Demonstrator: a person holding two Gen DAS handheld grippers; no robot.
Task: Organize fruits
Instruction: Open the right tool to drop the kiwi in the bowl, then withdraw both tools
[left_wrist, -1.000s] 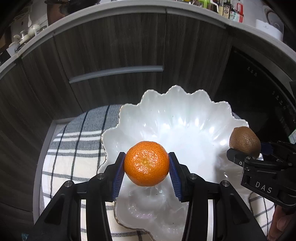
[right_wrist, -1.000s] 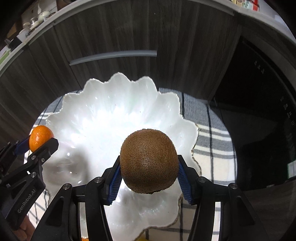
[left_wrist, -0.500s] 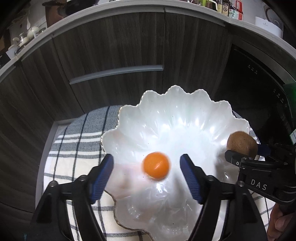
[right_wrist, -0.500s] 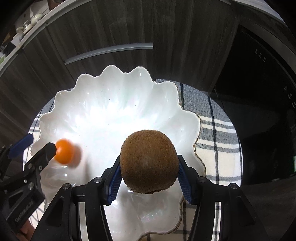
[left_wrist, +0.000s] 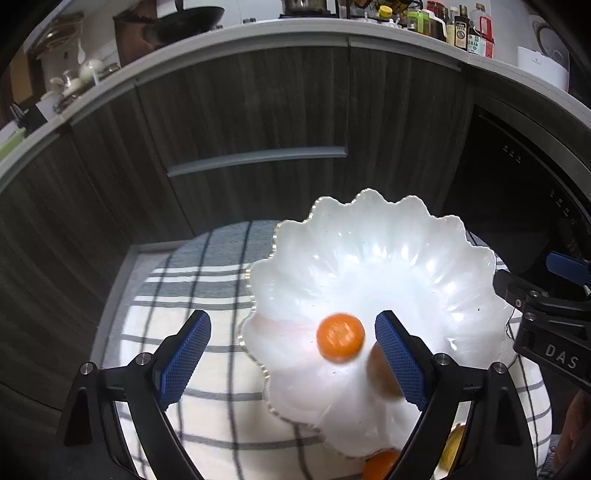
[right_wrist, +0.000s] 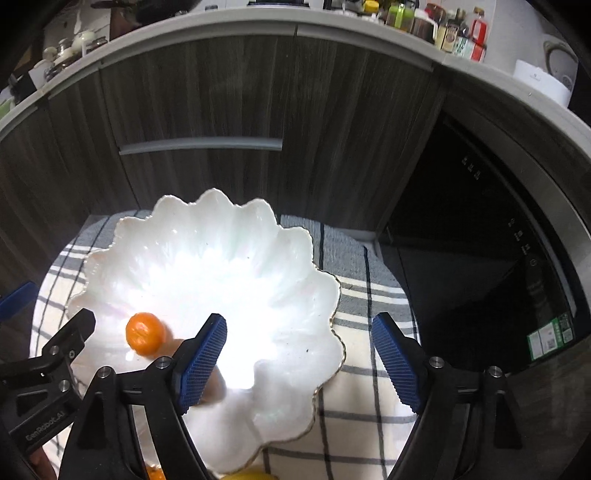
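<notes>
A white scalloped bowl stands on a checked cloth. A small mandarin lies loose in the bowl, blurred. Beside it a brown kiwi lies in the bowl, half hidden behind a blue pad in both views. My left gripper hangs above the bowl's left side, its jaws opening, and the pads touch nothing. Over the bowl's right side my right gripper has its jaws opening too, with nothing gripped.
Dark wood cabinet fronts with a grey handle rise behind the table. A black appliance stands at the right. Bottles line the counter above. Another orange fruit and a yellow one lie by the bowl's near edge.
Both grippers let go and rose. The left one dropped the mandarin into the bowl first, then the right one released the kiwi, which now lies next to the mandarin.
</notes>
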